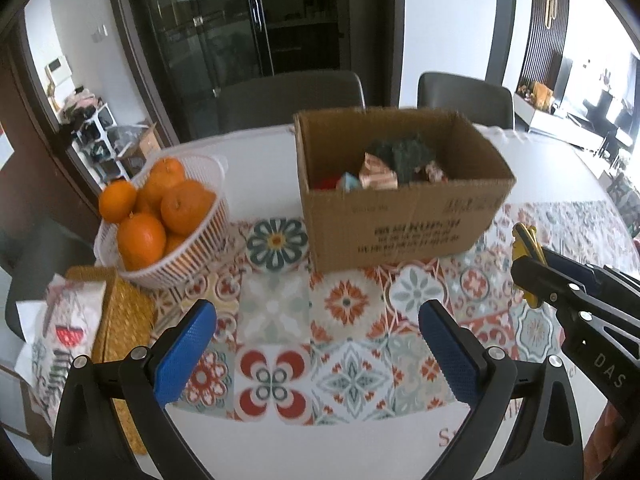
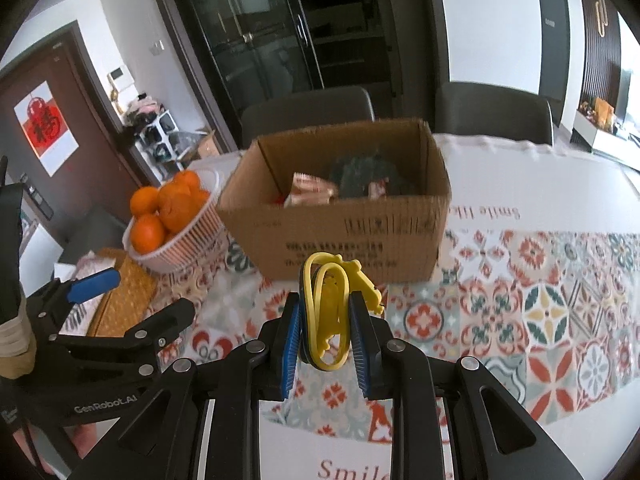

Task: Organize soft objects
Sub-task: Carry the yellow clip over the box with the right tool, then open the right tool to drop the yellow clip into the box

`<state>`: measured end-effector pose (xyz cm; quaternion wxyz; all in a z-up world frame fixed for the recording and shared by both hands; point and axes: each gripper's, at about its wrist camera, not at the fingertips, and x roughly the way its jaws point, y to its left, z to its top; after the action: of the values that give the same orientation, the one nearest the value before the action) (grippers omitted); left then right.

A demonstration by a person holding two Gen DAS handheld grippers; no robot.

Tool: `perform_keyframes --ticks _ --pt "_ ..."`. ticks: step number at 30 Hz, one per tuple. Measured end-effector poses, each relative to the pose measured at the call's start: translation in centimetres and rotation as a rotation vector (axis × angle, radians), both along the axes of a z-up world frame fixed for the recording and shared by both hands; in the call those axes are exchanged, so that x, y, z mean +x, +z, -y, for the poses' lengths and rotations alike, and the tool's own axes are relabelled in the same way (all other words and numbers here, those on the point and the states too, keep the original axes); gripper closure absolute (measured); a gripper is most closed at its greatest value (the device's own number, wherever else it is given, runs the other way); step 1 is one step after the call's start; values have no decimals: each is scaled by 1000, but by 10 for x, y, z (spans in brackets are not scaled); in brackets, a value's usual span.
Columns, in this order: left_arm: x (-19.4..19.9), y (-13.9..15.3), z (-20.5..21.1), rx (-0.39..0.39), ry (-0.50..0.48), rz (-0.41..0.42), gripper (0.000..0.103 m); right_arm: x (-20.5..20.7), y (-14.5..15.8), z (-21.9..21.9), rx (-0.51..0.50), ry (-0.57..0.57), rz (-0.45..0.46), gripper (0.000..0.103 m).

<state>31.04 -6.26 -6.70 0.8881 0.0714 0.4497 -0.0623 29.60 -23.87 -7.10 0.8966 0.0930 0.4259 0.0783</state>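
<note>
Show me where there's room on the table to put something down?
Free: the patterned mat between the box and the left gripper, and the mat right of the box. Crowded: the left side, with the orange basket and woven tray.

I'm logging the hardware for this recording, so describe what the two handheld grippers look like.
Both grippers, left gripper and right gripper, have black angular linkage frames with silver round rivets and triangular cut-outs. Their fingers carry blue textured pads. White lettering reads "GenRobot.AI" on the left frame and "DAS" on the right frame.
</note>
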Motion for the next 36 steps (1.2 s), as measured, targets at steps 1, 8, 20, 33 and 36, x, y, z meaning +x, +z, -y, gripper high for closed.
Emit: perform_keyframes --ticks 1,8,20,33,36 --pt "3 4 0 -1 -1 14 0 4 3 1 1 -2 9 78" --pt "23 23 2 -3 3 76 0 26 20 4 0 -9 57 78" --pt "64 34 -7 -7 20 133 0 79 31 -2 -9 19 94 78" --pt "107 19 -16 14 54 103 0 138 9 -8 -16 40 43 77" --pt "113 15 -18 10 63 92 0 147 1 -8 5 38 16 74"
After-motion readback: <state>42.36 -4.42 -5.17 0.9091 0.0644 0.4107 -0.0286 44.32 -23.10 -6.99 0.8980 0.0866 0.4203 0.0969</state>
